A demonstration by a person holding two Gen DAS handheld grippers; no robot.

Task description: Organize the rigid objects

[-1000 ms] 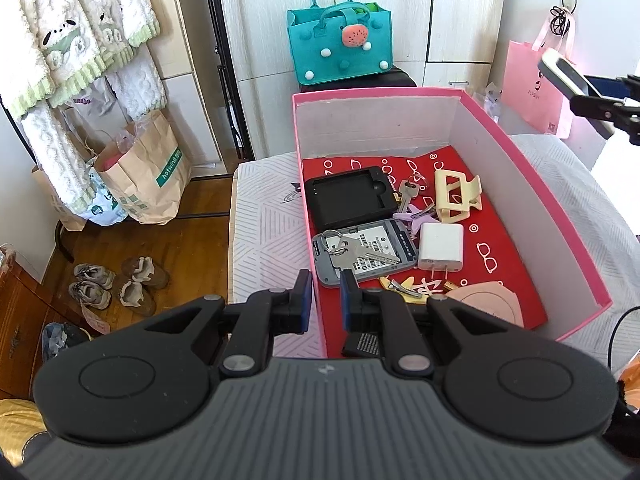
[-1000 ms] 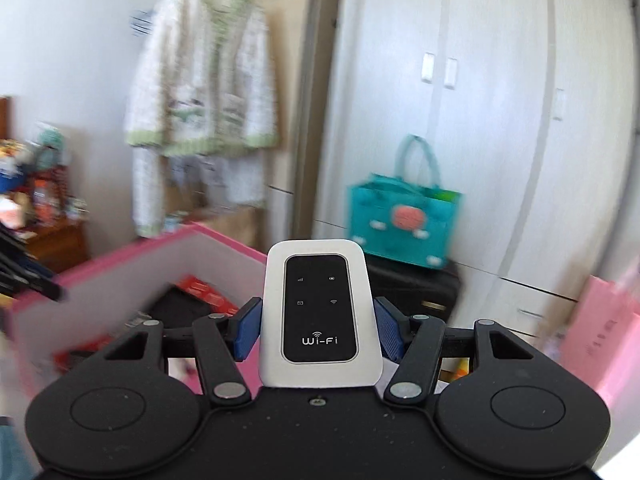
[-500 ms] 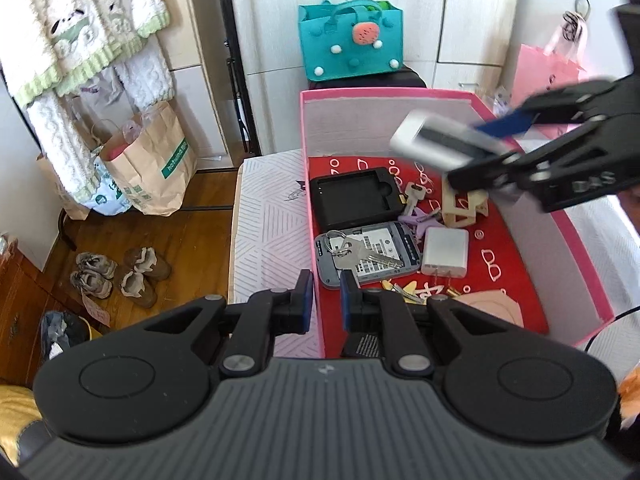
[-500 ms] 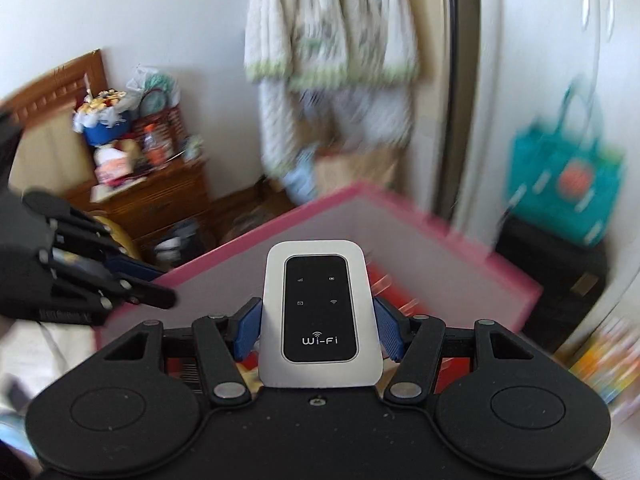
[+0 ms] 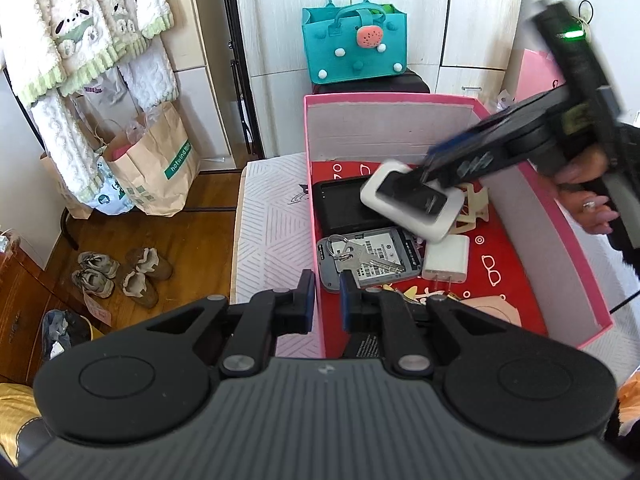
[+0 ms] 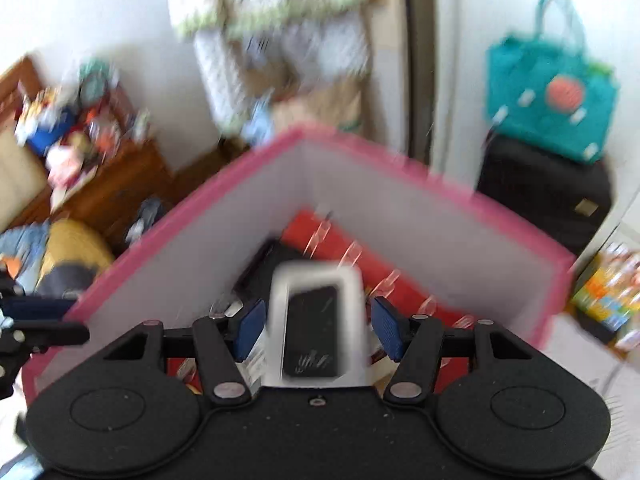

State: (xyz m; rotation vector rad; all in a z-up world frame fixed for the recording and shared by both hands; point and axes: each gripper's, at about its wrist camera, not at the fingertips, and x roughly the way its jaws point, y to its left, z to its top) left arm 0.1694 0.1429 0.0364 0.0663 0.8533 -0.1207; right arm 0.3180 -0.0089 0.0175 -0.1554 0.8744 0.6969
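the pink box (image 5: pixel 568 240) stands on the bed (image 5: pixel 268 232), and on its red floor lie a black case (image 5: pixel 340 208), a grey hard drive (image 5: pixel 372 256) with keys (image 5: pixel 352 254) on it, and a white charger (image 5: pixel 446 258). the right claw (image 6: pixel 318 326) is over the box with its blue pads apart, and the white wi-fi router (image 5: pixel 412 200) sits between them, blurred, so i cannot tell if the pads touch it. the left claw (image 5: pixel 325 300) is nearly clenched over the near left wall of the box and grasps nothing.
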